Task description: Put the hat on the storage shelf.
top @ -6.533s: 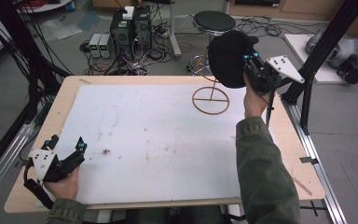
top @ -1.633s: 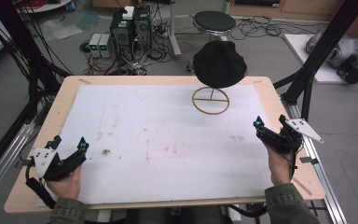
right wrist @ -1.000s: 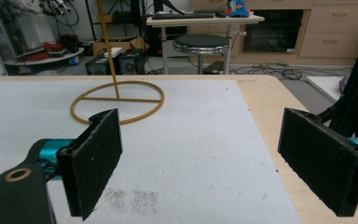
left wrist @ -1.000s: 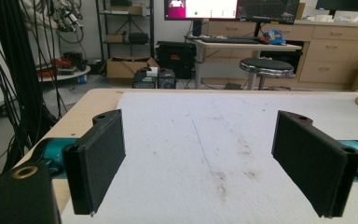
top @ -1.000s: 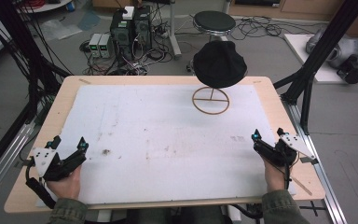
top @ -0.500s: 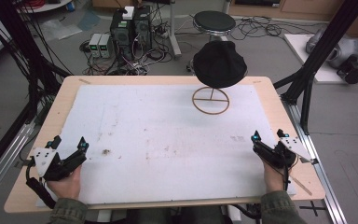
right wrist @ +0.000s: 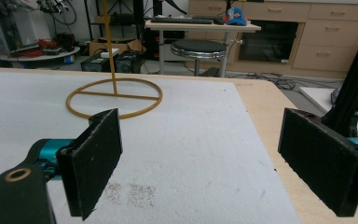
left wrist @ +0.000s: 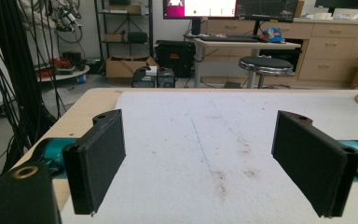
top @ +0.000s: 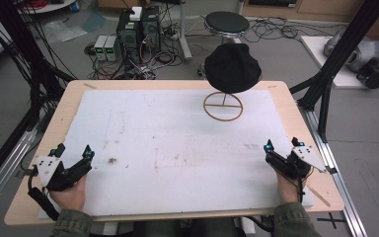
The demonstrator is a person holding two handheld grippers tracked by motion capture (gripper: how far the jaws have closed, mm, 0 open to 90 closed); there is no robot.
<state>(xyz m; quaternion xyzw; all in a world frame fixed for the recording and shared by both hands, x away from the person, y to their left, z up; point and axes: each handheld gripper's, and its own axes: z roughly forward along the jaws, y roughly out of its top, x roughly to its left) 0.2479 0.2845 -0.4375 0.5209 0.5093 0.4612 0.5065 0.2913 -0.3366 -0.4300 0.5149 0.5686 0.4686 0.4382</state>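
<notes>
Black hat (top: 233, 67) sits on top of the wooden hat stand (top: 223, 106), at the far edge of the white mat (top: 177, 138), right of centre. Stand's thin post runs straight up; its ring base lies flat on the mat w/ a crossbar across it, post rising from the middle. Hat's crown faces up & hides the post top in the high view. In the right gripper view you get the ring (right wrist: 114, 99) & lower post, upright, a bit left of dead ahead.

Right gripper (top: 281, 148) is down at the mat's near right corner, well apart from the stand, jaws spread wide, nothing between them, pointing toward the far edge. Pads clear of the mat as far as the right gripper view tells.

Left gripper (top: 71, 150) at the mat's near left corner, even farther from the stand, jaws wide apart too, empty, aimed up the mat. Left gripper view: just stained mat betw. the jaws, sliver of the stand's ring at far right.
</notes>
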